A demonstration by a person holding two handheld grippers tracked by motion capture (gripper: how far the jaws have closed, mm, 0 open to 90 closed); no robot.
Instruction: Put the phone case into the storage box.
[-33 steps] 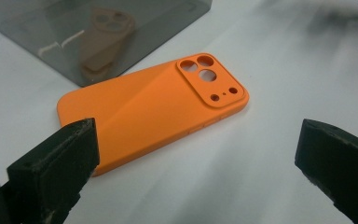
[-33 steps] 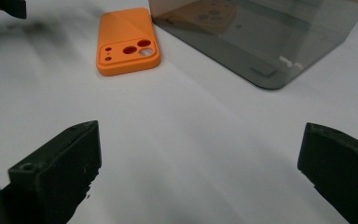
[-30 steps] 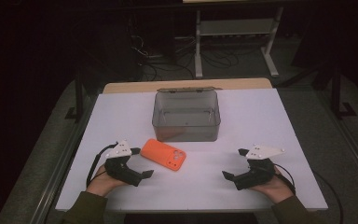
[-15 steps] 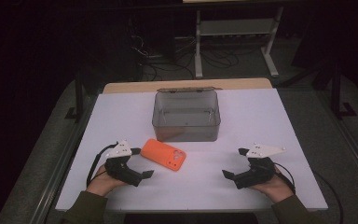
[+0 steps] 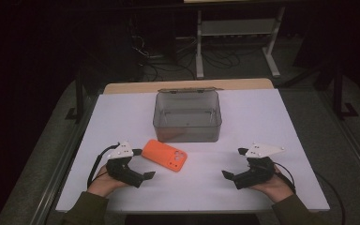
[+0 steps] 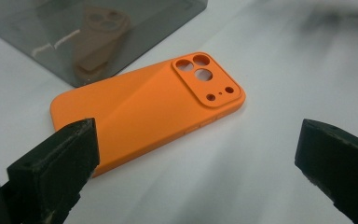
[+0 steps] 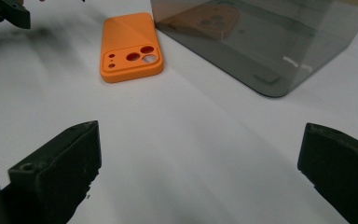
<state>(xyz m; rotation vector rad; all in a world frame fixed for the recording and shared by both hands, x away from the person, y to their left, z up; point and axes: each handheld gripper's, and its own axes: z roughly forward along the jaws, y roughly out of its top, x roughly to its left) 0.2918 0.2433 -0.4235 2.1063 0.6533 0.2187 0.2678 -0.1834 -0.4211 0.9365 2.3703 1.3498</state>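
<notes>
Orange phone case [image 5: 164, 161] lies flat on the white surface [image 5: 262, 122], just before the empty smoked-plastic box [image 5: 187, 117]; left gripper [image 5: 143, 177] and right gripper [image 5: 228, 176] rest wide open, holding nothing.

The person is wearing olive-green sleeves [image 5: 85, 210]. The left gripper [image 5: 140, 176] and right gripper [image 5: 230, 176] are showing black bodies, each topped by a pale grey three-cornered plate, trailing thin black cables. Their blocky matte-black jaws are showing small round holes.
</notes>
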